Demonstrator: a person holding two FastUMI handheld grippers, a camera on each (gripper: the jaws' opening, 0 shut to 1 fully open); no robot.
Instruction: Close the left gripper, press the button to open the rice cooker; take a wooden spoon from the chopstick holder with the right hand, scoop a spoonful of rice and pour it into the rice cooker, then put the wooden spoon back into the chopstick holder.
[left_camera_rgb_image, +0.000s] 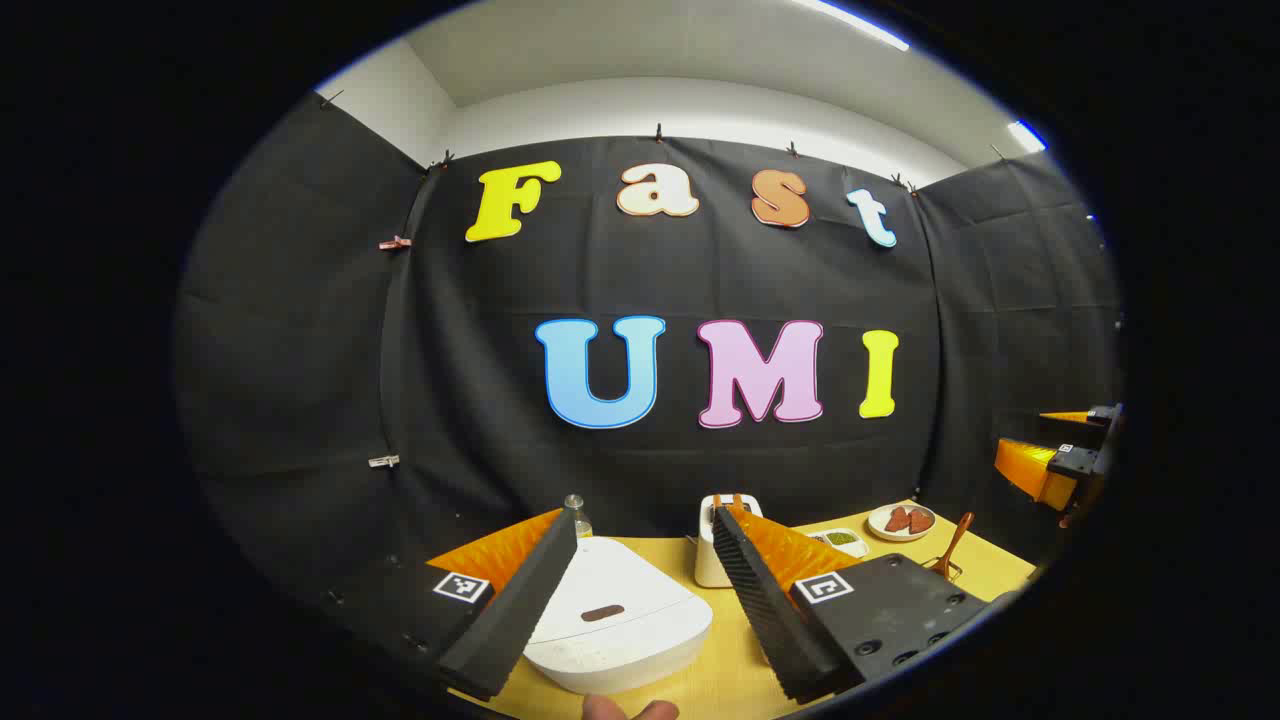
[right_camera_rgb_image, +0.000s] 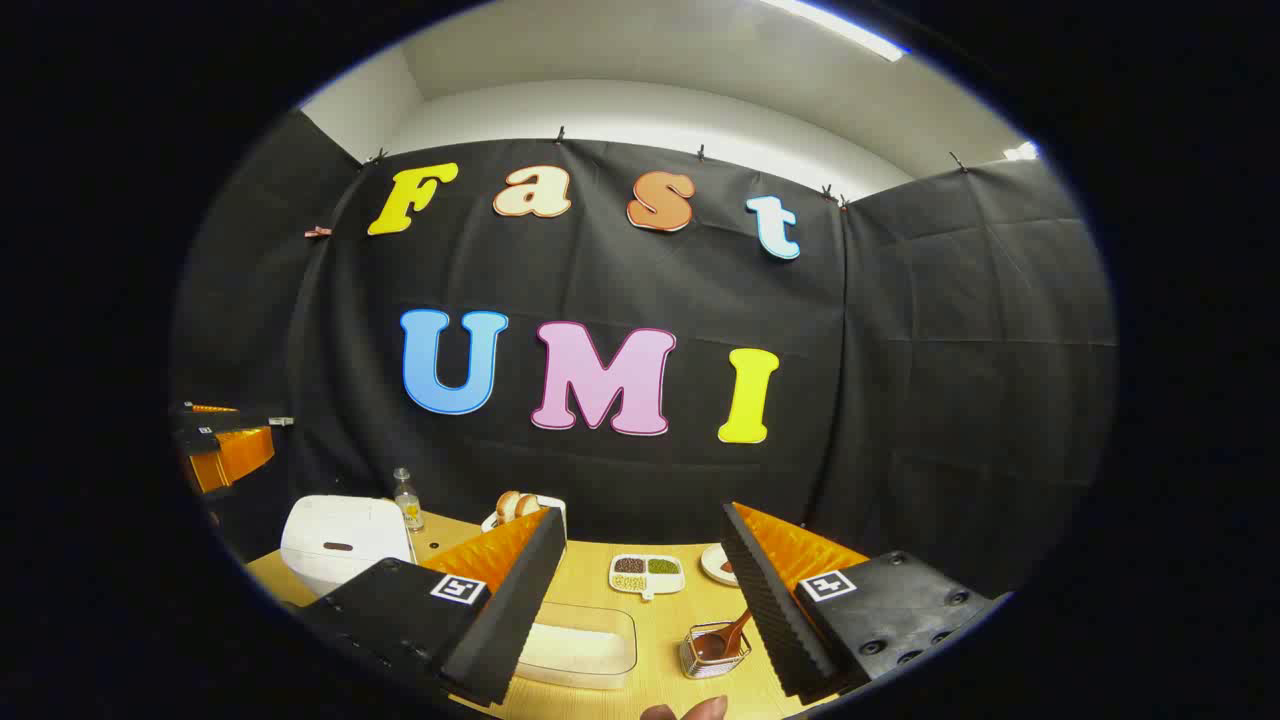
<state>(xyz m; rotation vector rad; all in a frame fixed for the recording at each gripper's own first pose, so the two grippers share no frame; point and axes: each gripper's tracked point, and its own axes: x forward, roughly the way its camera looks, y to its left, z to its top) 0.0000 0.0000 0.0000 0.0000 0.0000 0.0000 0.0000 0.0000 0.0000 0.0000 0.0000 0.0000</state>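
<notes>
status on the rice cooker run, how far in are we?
Nothing done: the rice cooker lid is down. In hand: the left gripper hangs open over it, not closed for pressing. Left: button, then the right gripper, open and empty, takes the wooden spoon from its holder, scoops, pours, returns it.

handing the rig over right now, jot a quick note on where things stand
Left gripper: jaws open, empty, above the rice cooker.
Right gripper: jaws open, empty, above the rice tray.
Rice cooker lid down, button not yet pressed.
Wooden spoon sits in the chopstick holder.
Done: nothing.
Left: close left gripper, press button, take spoon, scoop, pour, return spoon.
</notes>
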